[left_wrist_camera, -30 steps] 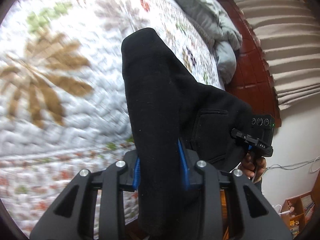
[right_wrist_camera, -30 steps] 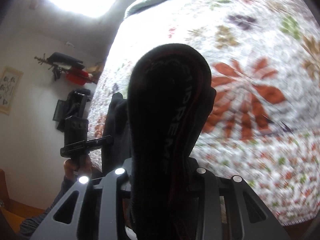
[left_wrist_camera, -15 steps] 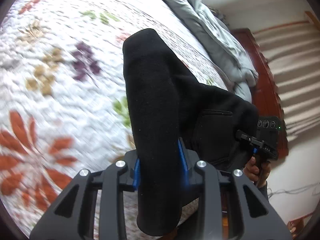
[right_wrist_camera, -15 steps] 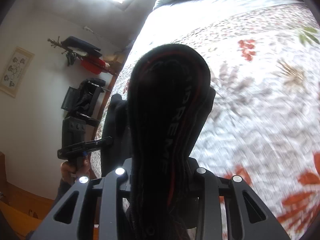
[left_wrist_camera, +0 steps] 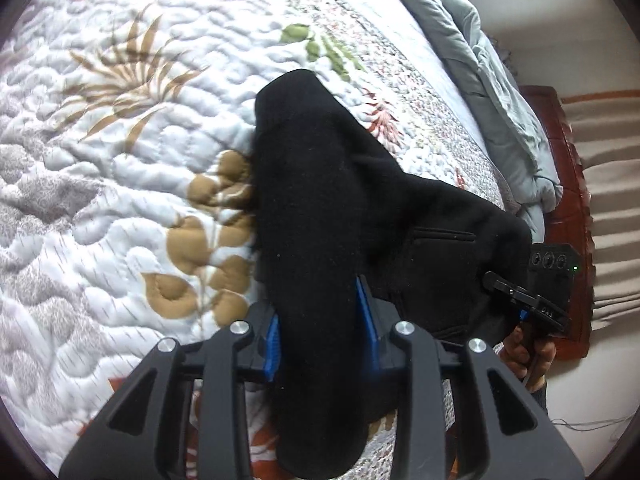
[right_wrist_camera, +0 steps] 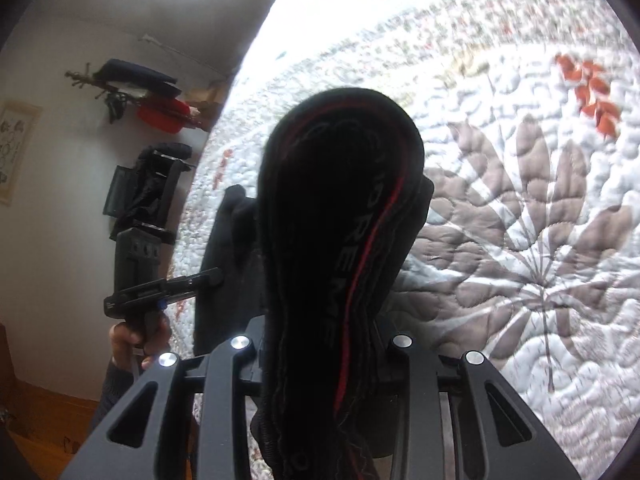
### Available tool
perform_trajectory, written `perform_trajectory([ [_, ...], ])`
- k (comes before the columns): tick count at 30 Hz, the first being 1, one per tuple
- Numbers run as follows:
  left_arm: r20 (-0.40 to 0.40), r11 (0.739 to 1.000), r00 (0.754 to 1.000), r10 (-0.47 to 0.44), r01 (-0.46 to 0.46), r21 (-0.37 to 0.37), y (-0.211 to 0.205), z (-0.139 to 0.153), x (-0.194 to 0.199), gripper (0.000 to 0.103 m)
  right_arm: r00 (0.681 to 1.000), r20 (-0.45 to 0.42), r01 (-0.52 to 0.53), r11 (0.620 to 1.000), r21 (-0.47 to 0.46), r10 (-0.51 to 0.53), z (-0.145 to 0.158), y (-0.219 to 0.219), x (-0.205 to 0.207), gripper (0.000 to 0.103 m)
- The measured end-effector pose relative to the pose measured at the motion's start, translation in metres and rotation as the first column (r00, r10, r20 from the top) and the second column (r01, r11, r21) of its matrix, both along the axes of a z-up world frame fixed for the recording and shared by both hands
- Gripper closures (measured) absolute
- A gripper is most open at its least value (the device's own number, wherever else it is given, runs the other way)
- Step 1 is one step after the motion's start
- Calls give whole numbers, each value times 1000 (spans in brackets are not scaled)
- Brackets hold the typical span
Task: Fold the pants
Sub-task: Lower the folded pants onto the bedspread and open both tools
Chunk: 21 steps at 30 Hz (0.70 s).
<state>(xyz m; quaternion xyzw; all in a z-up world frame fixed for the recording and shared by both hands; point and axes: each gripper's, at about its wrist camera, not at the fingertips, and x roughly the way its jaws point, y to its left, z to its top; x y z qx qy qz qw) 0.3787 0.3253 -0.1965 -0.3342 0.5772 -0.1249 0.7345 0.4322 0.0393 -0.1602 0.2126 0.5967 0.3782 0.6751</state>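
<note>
Left gripper (left_wrist_camera: 322, 330) is clamped on a thick bunch of the black pants (left_wrist_camera: 320, 208), and the right gripper (right_wrist_camera: 320, 344) is pinching the waistband end, the one with the red stripe. The pants hang between them, held up over the quilt (left_wrist_camera: 120, 160). I'd say the fold is barely started; laying flat and folding are left. Legs are hidden, so I can't tell how they hang.

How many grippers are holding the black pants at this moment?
2. The left gripper is shut on a bunched fold of the black pants. The right gripper is shut on the waistband end, above the floral quilt.
</note>
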Motion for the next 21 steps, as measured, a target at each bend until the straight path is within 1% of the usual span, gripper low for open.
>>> perform_trajectory([
  [5,1,1000,1000,-6,6,-31,1,-11,-1,67,997,-72,33,999,39,-30,-38,-16,5,69],
  [8,2,999,1000,8,-8,-39,0,-15,-3,64,996,-79,50,997,53,-45,-49,-18,7,60],
  [10,12,999,1000,20,-20,-44,-1,-14,-5,60,995,-87,50,997,55,-45,-51,-22,6,52],
  [11,23,999,999,31,-30,-44,0,-11,-7,56,996,-73,53,998,33,-50,-46,-24,5,48],
  [12,37,998,998,49,-47,-42,4,-8,-11,47,996,-57,69,997,16,-68,-44,-33,6,44],
  [13,60,996,995,81,-79,-48,11,-1,-16,43,994,-31,106,994,13,-106,-34,-40,10,42],
  [14,76,993,991,107,-104,-50,16,5,-21,37,991,-11,137,990,21,-136,-25,-49,10,42],
  [15,99,991,987,129,-125,-42,19,13,-26,33,984,25,174,984,27,-175,-10,-60,9,42],
  [16,144,990,980,140,-138,-22,21,26,-33,33,981,55,187,982,24,-188,1,-65,9,44],
  [18,211,990,968,135,-140,8,19,44,-47,33,968,139,206,978,32,-208,32,-73,6,48],
  [20,293,993,949,114,-117,-8,9,63,-63,32,963,180,192,979,65,-201,53,-69,1,49],
  [21,339,996,936,95,-90,-28,0,72,-74,32,961,196,182,980,76,-193,61,-64,0,51],
])
